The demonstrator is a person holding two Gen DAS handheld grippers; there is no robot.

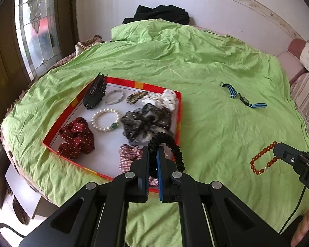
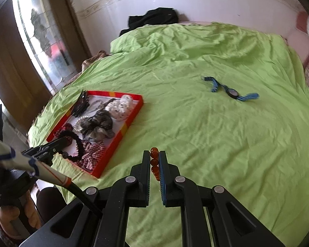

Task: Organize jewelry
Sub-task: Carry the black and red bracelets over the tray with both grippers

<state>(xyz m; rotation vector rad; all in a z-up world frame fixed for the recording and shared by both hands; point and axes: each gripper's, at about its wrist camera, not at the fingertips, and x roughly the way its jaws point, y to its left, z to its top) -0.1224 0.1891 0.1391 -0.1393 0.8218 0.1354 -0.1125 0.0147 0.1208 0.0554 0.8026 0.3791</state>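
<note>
One amber bead bracelet (image 1: 263,158), round glossy orange beads, pinched in right gripper (image 2: 154,154) jaws

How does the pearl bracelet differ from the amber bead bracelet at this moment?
The pearl bracelet is white with one green bead; the amber bead bracelet is orange-brown. The pearl bracelet lies flat inside the red tray; the amber bead bracelet is outside it, over the green sheet. Nothing touches the pearl bracelet, while the right gripper is shut on the amber bead bracelet. Both are closed loops of round beads.
</note>
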